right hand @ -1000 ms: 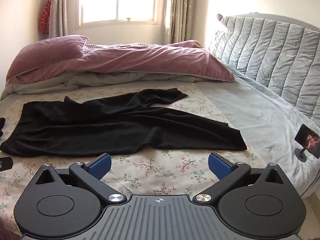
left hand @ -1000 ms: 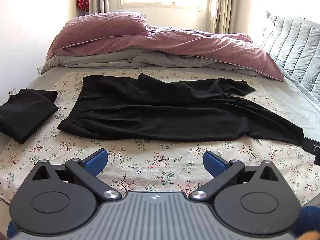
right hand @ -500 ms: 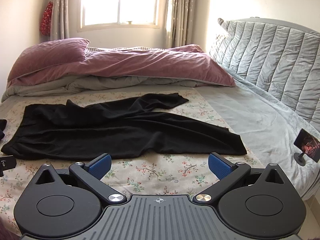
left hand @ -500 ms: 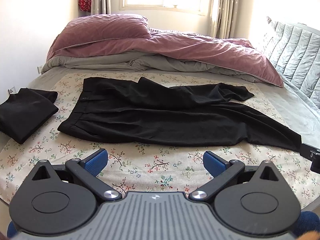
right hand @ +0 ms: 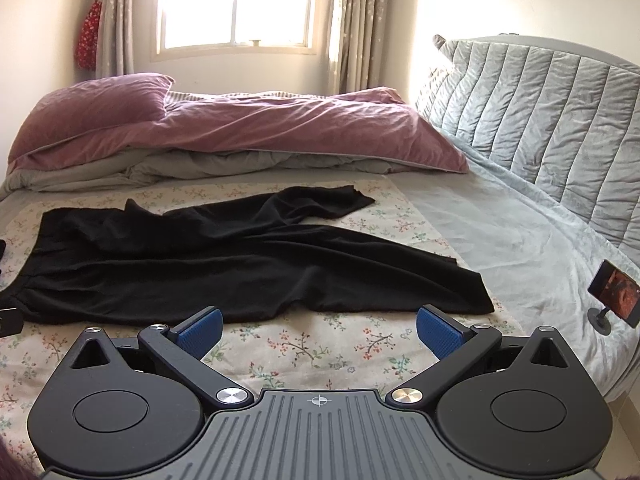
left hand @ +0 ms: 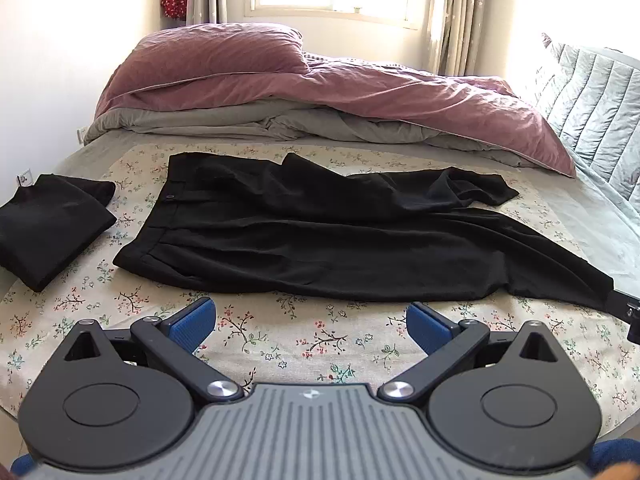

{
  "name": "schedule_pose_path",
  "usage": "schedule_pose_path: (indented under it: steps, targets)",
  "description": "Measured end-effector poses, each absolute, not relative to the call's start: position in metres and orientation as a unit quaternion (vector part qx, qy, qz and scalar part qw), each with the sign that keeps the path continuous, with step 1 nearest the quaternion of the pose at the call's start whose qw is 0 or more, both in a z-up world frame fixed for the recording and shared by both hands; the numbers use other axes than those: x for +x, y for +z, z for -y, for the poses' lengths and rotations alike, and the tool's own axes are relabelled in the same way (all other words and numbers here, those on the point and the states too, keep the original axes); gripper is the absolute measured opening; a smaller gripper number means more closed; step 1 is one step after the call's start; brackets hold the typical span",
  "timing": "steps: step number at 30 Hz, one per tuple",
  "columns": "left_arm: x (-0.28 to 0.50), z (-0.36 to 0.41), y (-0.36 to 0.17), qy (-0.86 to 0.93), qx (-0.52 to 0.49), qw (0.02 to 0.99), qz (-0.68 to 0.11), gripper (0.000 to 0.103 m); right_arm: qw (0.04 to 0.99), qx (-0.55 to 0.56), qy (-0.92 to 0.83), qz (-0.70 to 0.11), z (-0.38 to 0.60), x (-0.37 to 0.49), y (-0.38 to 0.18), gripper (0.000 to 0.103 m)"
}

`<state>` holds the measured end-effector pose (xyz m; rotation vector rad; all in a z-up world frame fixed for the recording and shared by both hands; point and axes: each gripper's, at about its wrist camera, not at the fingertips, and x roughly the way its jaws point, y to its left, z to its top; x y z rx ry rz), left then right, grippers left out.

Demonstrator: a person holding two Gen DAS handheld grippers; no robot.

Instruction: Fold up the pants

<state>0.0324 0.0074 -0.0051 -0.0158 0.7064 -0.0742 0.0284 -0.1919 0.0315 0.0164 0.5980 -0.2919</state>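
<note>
One folded garment (left hand: 50, 226) flanks pants (left hand: 320, 236) (waistband side).

Both wrist cameras are looking low across the floral-printed bedsheet (left hand: 280, 344) toward the far window; left view is sitting nearer the waistband end, both sharing the spread black pants (left hand: 320, 236) (right hand: 224, 264).

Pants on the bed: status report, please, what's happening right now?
Left gripper open, empty. Right gripper open, empty. Black pants spread unfolded on floral sheet, untouched. Folded black garment beside waistband, not in the way.
</note>
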Motion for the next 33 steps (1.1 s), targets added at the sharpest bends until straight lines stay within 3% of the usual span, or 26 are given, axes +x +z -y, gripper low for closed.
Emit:
schedule_pose_path:
  steps: [26,33]
  targets:
    - [0.125,-0.044,-0.028,0.017,-0.038,0.932,-0.361,0.103,0.945,0.045,-0.114,-0.303,0.214,0.137,-0.001,0.103]
    - [0.163,-0.114,-0.079,0.097,-0.087,0.915,-0.38,0.103,0.93,0.031,-0.108,-0.349,0.234,0.187,-0.061,0.103]
